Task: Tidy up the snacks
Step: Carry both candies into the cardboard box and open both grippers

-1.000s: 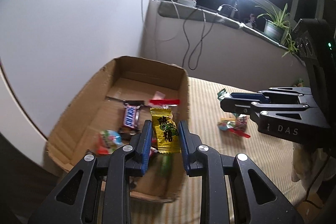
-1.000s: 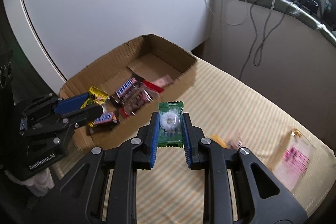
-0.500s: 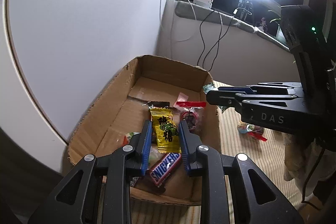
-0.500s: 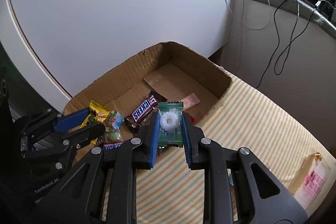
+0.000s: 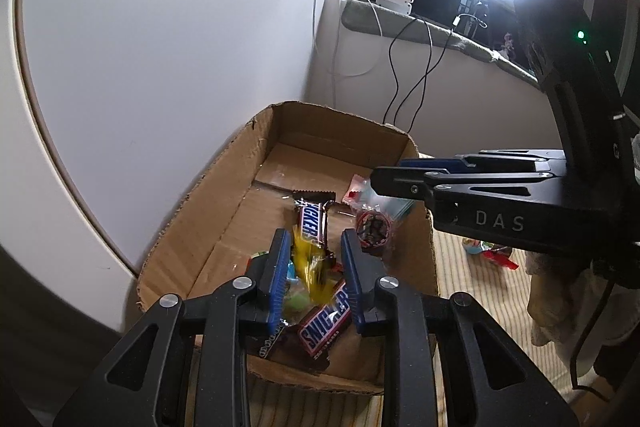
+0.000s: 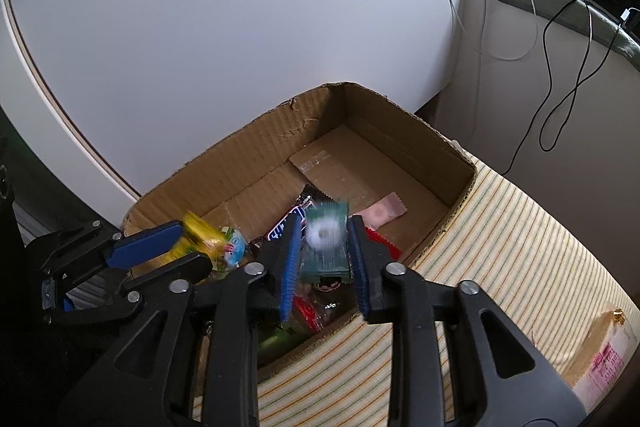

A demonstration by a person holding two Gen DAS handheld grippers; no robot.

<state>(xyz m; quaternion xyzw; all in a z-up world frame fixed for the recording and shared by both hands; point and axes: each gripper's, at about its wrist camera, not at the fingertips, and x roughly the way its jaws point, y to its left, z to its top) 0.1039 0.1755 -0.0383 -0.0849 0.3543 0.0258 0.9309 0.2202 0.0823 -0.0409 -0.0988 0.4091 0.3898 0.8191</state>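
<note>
Both hand-held grippers (image 5: 314, 267) (image 6: 325, 251) opening; blurred crinkly packets (image 5: 310, 267) (image 6: 326, 247) over corrugated box (image 6: 380, 115).

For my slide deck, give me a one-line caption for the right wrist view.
Right gripper opening over the cardboard box, a blurred green packet loose between its jaws.

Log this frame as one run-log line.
phase: release | left gripper: opening, yellow packet dropping | right gripper: opening, green packet dropping | target: cardboard box
</note>
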